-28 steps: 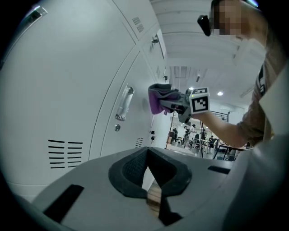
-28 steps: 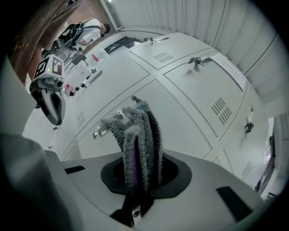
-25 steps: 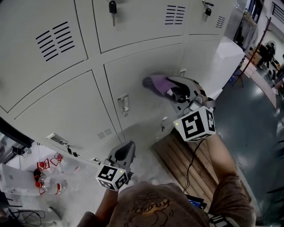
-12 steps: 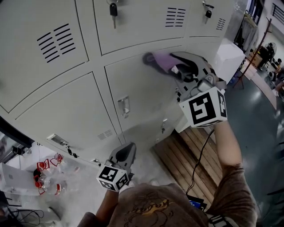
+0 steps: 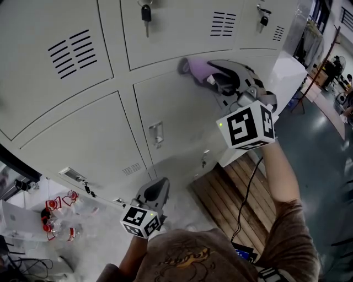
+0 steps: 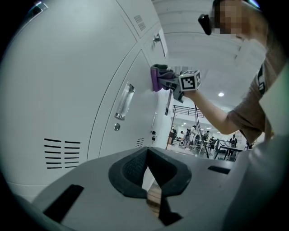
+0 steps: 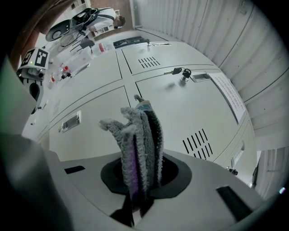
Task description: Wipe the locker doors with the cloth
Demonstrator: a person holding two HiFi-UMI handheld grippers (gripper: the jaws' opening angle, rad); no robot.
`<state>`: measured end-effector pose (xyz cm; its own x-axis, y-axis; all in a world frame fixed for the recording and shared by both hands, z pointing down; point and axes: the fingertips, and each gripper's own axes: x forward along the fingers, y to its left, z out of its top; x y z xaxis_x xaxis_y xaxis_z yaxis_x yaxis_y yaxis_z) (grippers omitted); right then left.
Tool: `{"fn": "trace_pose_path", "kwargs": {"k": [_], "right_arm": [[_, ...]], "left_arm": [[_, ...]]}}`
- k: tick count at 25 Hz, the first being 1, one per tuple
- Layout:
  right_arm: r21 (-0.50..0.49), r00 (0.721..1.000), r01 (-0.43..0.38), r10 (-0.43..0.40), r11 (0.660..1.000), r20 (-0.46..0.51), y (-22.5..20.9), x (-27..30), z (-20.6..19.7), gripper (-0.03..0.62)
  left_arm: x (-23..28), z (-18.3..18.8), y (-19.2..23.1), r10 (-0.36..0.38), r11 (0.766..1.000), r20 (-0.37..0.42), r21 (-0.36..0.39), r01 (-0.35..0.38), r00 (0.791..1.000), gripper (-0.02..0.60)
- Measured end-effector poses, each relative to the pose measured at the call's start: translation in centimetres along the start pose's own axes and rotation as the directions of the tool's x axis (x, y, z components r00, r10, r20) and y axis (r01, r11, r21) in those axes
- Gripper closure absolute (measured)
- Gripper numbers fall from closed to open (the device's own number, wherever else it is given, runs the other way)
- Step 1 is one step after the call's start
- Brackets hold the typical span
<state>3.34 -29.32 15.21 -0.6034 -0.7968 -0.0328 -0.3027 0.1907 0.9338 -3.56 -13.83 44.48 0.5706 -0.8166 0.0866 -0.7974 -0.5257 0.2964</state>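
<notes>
The left claw [image 5: 157,190] [image 6: 150,178] is held low, close to the person's body, its jaws pressed together with nothing between them, pointing at the foot of the lockers; just to its right a wooden pallet [image 5: 229,190] lies on the floor; the right arm reaches up and forward, nearly straight; the right claw [image 5: 216,80] [image 7: 137,180] pinches the purple-and-grey cloth [image 5: 193,69] [image 7: 135,135] and presses it against the top edge of a middle locker door [image 5: 176,118]; farther up, a key [image 5: 146,12] hangs in the lock of the door above.
</notes>
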Motion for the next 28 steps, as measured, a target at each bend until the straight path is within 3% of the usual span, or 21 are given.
{"fn": "trace_pose_path", "kwargs": {"k": [16,28], "right_arm": [[-0.052,0.999,0.035,-0.035,0.998,0.013,3.2,0.3,-0.9,0.542],[-0.017,1.000,-0.016,0.016,1.000,-0.001,7.3,0.1,-2.8,0.542]], "left_arm": [[0.8,-0.2,0.2,-0.014,1.000,-0.011,-0.011,0.014,1.000,0.578],[0.7,-0.3,0.3,-0.011,1.000,-0.018,-0.006,0.010,1.000,0.578]]}}
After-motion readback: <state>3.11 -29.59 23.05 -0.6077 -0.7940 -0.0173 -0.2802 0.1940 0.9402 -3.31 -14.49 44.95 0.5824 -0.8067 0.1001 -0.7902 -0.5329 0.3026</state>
